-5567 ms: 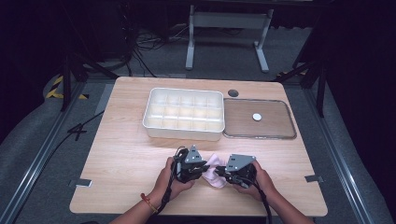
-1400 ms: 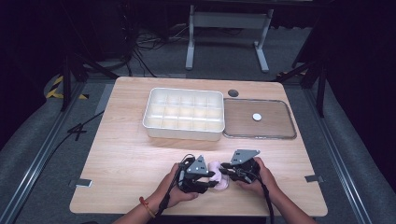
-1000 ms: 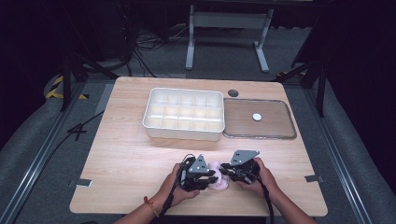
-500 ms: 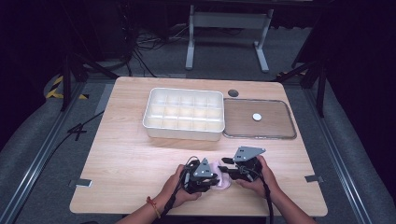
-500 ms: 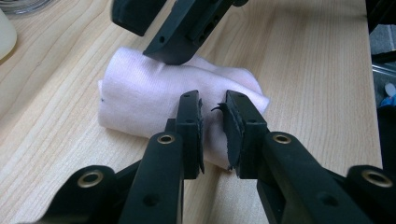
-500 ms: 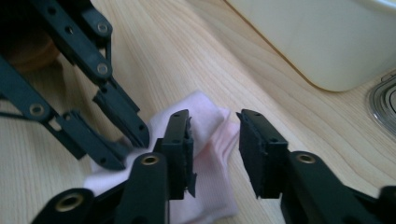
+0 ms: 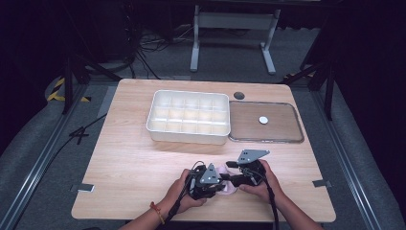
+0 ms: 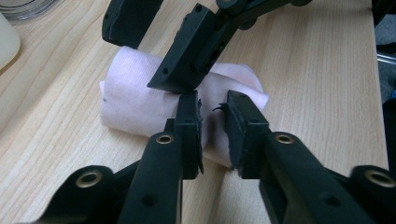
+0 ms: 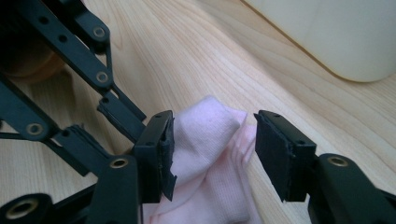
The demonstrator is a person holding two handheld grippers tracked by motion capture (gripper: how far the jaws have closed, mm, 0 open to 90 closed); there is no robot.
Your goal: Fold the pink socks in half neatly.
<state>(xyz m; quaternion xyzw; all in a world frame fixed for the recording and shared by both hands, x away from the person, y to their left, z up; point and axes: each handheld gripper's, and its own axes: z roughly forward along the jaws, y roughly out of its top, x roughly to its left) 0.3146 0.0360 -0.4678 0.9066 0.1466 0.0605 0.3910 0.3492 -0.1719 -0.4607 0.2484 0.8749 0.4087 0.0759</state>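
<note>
I have both grippers down at the near edge of the table [image 7: 143,163], working on a pink cloth [image 8: 140,100] that lies rolled on the wood between them. In the high view the cloth [image 7: 229,183] shows as a small pale patch between my 2 hands, well apart from the white tray [image 7: 189,117] and the clear lid [image 7: 265,123] farther back.

My left gripper [image 8: 212,126] is pinched on the near part of the roll: in the left gripper view its 2 jaws stand close together with a fold of pink fabric squeezed in the narrow gap. In the high view the left gripper [image 7: 221,184] sits just left of the cloth, with the hand [image 7: 184,191] behind it.

My right gripper [image 9: 212,149] straddles the other end of the cloth [image 9: 205,158]. Its jaws have just been opening. In the right gripper view the left pad lies against the fabric, while the right pad stands clear of it with bare wood showing in the gap, so nothing is clamped there. The left gripper view shows the right gripper [image 8: 154,51] reaching down from above, 1 jaw tip resting on top of the roll. A corner of the tray [image 9: 327,32] shows beyond the cloth.
</note>
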